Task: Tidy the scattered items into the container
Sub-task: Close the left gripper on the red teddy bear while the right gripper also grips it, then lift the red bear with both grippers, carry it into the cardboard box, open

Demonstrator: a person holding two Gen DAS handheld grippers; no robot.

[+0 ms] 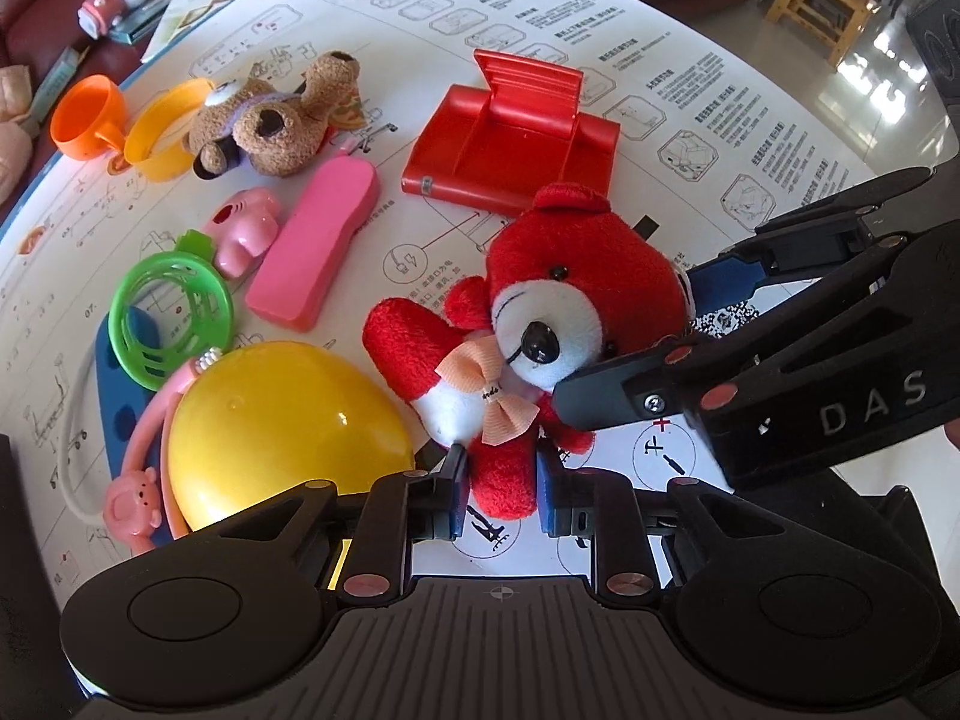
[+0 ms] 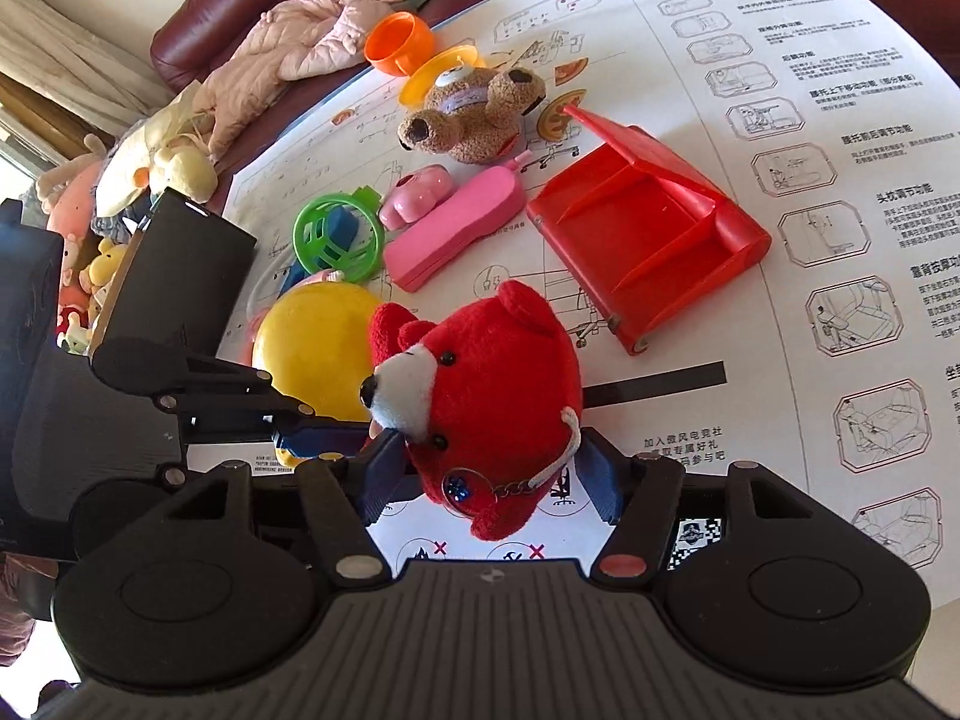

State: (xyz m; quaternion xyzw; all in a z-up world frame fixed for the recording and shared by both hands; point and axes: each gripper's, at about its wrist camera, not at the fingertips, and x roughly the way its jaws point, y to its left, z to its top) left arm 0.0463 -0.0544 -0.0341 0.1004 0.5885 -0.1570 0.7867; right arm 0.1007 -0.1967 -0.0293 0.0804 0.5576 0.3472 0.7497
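Both grippers had the red teddy (image 1: pixel 558 300): left gripper (image 1: pixel 501 495) clenched its leg, right gripper (image 2: pixel 492 480) clamped its head, probably to carry it far-right into the red box (image 1: pixel 510 138).

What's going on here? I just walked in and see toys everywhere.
A person with two handheld tongs is tidying toys. Both are working on the red teddy bear: the left tongs pinch its leg, and the right tongs bracket its head. The red open box lies empty nearby. The yellow ball, pink case and brown bear are scattered on the printed sheet.
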